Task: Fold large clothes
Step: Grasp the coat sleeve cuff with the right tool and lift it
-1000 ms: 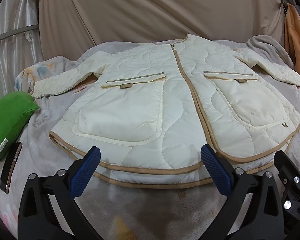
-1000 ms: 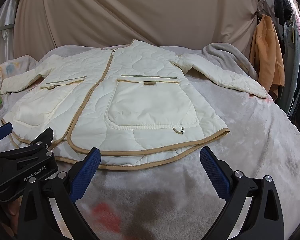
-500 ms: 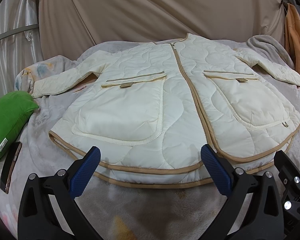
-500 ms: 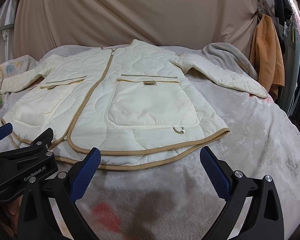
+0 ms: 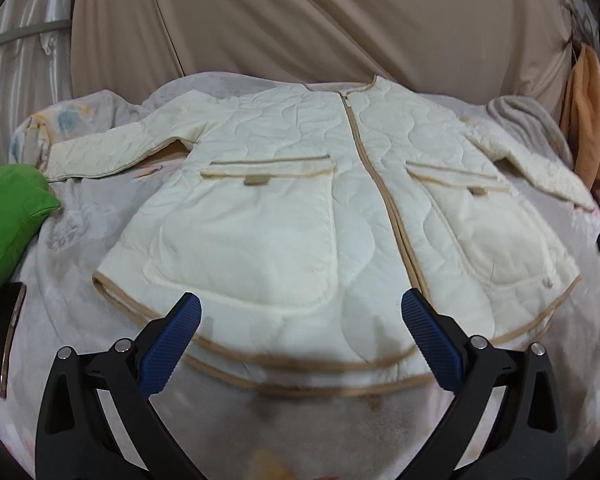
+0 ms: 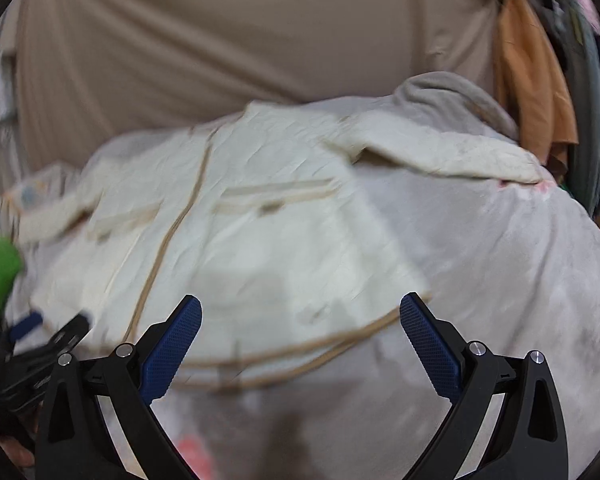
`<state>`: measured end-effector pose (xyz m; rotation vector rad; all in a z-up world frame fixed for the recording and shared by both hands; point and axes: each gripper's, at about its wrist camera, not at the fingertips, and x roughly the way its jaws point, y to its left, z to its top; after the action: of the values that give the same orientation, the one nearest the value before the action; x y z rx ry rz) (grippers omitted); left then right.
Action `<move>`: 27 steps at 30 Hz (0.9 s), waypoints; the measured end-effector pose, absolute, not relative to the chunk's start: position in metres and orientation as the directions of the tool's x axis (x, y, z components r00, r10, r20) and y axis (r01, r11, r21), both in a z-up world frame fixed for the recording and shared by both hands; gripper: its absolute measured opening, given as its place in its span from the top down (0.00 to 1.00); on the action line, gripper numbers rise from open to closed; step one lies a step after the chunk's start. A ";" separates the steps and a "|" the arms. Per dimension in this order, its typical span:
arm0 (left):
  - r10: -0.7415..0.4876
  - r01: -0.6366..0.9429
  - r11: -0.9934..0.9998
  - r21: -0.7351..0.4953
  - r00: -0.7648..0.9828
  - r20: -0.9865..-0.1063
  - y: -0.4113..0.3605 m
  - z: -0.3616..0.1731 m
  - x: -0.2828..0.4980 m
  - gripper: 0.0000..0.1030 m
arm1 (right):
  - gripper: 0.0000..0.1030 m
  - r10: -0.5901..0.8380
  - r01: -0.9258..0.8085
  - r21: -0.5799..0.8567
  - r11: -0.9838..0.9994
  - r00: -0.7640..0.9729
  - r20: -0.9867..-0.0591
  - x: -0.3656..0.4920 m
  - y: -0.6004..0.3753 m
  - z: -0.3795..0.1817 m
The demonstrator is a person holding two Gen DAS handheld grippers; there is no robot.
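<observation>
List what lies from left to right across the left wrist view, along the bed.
Phone → green pillow → cream quilted jacket → grey blanket → orange garment hanging at the far right.

Soft even indoor light, fisheye-dark corners, right wrist view heavily motion-blurred

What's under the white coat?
The coat lies on a grey blanket that shows all around it. Anything hidden beneath the coat itself cannot be seen.
</observation>
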<state>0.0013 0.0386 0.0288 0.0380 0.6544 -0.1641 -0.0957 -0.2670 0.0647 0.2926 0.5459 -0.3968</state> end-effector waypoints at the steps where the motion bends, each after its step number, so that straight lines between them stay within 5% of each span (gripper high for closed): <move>1: -0.149 0.162 0.986 -0.034 0.779 -0.609 0.046 0.035 0.008 0.05 | 0.05 -0.302 0.467 0.193 0.863 0.782 -0.545 -0.100 -0.297 0.073; 10: -0.119 0.077 0.992 -0.096 0.804 -0.583 0.091 0.067 0.077 0.05 | 0.12 -0.361 0.696 0.362 0.621 0.663 -0.655 -0.072 -0.537 0.048; 19: -0.127 0.101 0.992 -0.078 0.803 -0.582 0.079 0.069 0.139 0.05 | 0.18 -0.320 0.751 0.483 0.450 0.641 -0.698 -0.032 -0.654 0.010; 22: -0.150 0.120 0.989 -0.090 0.781 -0.606 0.075 0.062 0.155 0.05 | 0.45 -0.307 0.749 0.509 0.424 0.648 -0.697 -0.015 -0.668 0.006; 24: -0.150 0.126 0.989 -0.082 0.779 -0.609 0.070 0.060 0.163 0.05 | 0.79 -0.316 0.744 0.503 0.441 0.653 -0.689 -0.002 -0.667 0.015; 27: -0.143 0.136 0.989 -0.057 0.789 -0.597 0.065 0.061 0.171 0.05 | 0.91 -0.341 0.692 0.492 0.528 0.704 -0.624 0.028 -0.646 0.052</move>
<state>0.1714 0.0647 0.0608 -0.0115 0.6437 -0.1506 0.0280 -0.6455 0.0525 0.7959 0.4920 -0.6474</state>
